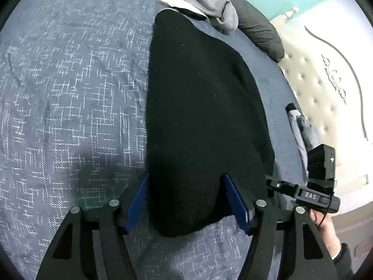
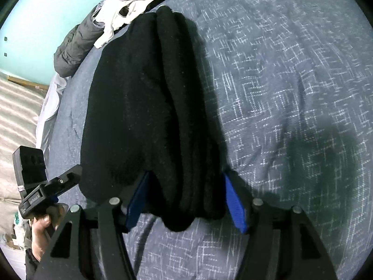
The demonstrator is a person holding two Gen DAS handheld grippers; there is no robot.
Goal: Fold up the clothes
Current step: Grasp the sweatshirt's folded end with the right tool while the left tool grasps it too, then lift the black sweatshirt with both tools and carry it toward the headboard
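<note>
**A:** What does the left wrist view show?

**B:** A black garment [image 1: 200, 116], folded into a long strip, lies on a blue patterned bedspread [image 1: 70, 105], running from near to far. The left gripper [image 1: 186, 179] stands wide open over its near end; the blue pads flank the cloth without pressing it. At the right edge, the right gripper [image 1: 303, 193] shows in a hand [image 1: 326, 228].

**A:** And the right wrist view?

**B:** The same garment — layered folds visible [image 2: 149, 116]. The right gripper [image 2: 185, 177] is also wide, straddling the near end, holding nothing. Unfolded clothes [image 2: 130, 2] lie piled at the far end.

**A:** Which step is this?

**B:** Likely between folds — next, both must close on the near end.
</note>
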